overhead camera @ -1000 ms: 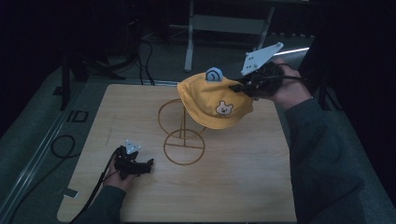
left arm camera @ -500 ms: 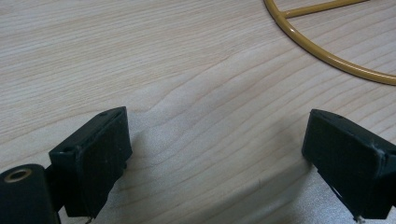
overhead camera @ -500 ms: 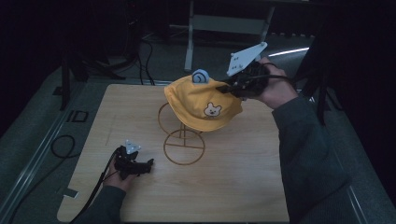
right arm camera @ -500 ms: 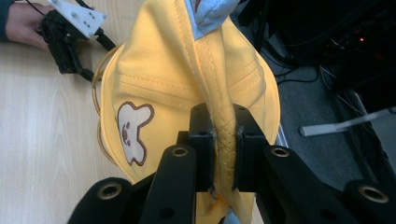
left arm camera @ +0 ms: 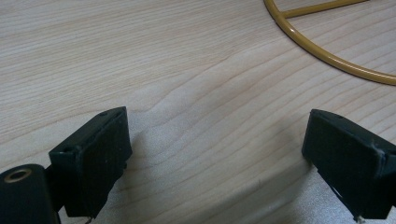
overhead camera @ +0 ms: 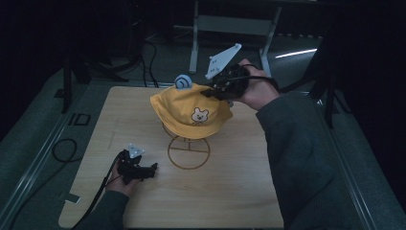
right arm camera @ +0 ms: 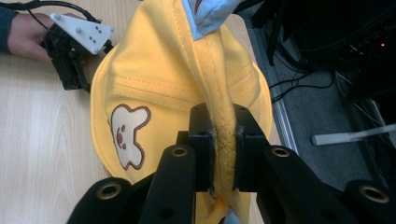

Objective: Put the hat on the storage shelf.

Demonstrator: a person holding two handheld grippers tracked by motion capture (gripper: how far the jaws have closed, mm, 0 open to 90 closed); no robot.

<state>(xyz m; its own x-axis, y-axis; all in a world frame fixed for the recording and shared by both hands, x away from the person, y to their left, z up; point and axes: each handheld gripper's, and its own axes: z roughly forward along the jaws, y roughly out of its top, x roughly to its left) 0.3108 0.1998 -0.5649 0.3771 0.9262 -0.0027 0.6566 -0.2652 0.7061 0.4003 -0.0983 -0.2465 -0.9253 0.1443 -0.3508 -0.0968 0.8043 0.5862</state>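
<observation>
a yellow hat (overhead camera: 191,110) with a little bear face and a blue bump on top is pinched at its brim by the right tool (right arm camera: 223,140), above the gold wire stand (overhead camera: 188,152). at 7 o'clock on the tabletop (overhead camera: 230,191), the left tool (left arm camera: 219,154) is held wide apart.

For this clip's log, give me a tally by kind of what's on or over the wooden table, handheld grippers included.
Yellow fabric children's hat with a bear patch: 1
Gold wire hat stand with a ring base: 1
Handheld black two-jaw grippers: 2, the left gripper open near the stand's base, the right gripper shut on the hat's brim
Total: 4
</observation>
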